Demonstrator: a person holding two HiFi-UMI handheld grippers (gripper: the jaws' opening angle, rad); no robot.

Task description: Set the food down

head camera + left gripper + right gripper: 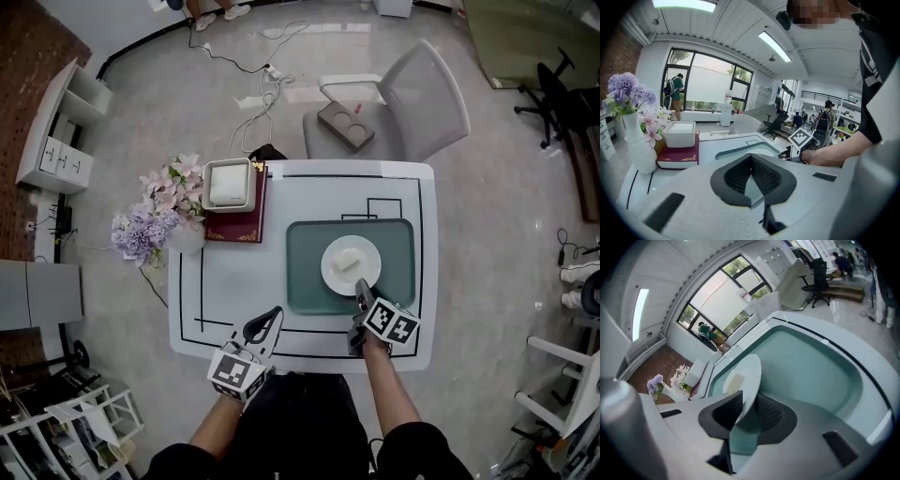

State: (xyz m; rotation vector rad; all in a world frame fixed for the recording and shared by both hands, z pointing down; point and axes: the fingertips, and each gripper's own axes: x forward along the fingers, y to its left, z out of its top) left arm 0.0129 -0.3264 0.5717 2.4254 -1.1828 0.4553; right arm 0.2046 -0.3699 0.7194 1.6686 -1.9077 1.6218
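A white plate (352, 265) carrying a pale block of food (347, 260) lies on the teal tray (305, 281) on the white table (225, 281). My right gripper (361, 292) is at the plate's near rim. In the right gripper view the plate (751, 373) with the food (733, 380) has its rim between the jaws of the right gripper (747, 404), which stand apart with a gap on one side, so it is open. My left gripper (274, 315) hovers over the table's near edge, left of the tray. In its own view the left gripper (751, 159) is shut and empty.
A vase of pink and purple flowers (155, 211) stands at the table's left edge. Beside it a white square box (228, 183) rests on a dark red book (239, 228). A grey chair (394, 108) stands beyond the far edge.
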